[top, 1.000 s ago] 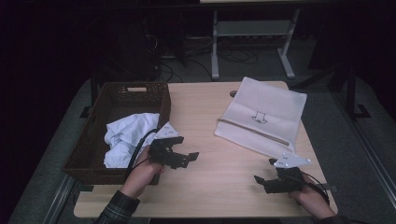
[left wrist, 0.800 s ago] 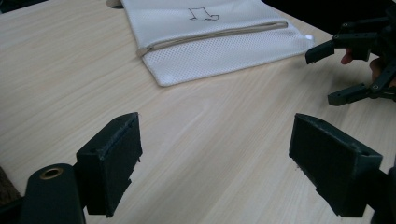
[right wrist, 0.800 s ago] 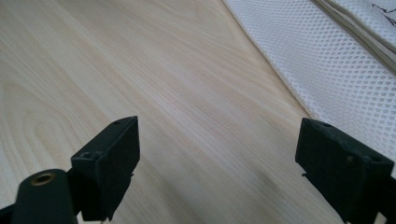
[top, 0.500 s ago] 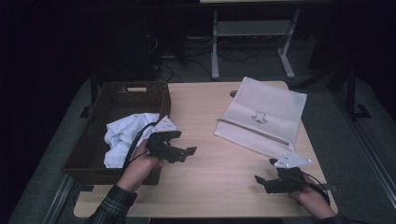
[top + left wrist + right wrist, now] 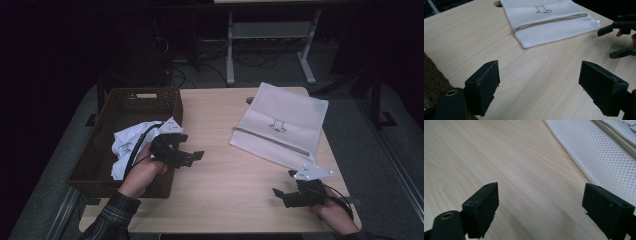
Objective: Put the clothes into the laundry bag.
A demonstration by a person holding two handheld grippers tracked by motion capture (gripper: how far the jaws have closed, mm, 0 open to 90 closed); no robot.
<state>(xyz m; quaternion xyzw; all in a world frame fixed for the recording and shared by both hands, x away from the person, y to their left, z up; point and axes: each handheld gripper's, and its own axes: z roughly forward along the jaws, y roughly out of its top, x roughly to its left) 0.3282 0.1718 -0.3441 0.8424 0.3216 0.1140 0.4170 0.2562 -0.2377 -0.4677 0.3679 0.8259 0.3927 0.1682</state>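
A white mesh zip bag (image 5: 280, 122) lies flat at the table's far right, with a small black drawing on it. A dark wicker basket (image 5: 125, 100) at the left edge holds a crumpled white cloth (image 5: 127, 142). My left gripper (image 5: 192, 156) hovers just right of the basket, open, with bare wood between its jaws (image 5: 540, 75). My right gripper (image 5: 280, 192) rests low near the front right corner, open and empty (image 5: 540, 197), pointing left. In the left gripper view, the mesh bag (image 5: 549, 22) lies ahead and the right gripper (image 5: 616, 41) is at the far right. The bag's mesh edge (image 5: 599, 152) lies just beyond the right gripper's jaws.
The light wooden table (image 5: 220, 120) has open surface between the basket and the bag. A round hole (image 5: 249, 100) sits near its back edge. Desk legs and cables stand on the dark floor behind. The basket's rim (image 5: 431, 82) is close beside the left gripper.
My left gripper has risen a little and drifted back toward the basket. The right gripper has stayed where it was.
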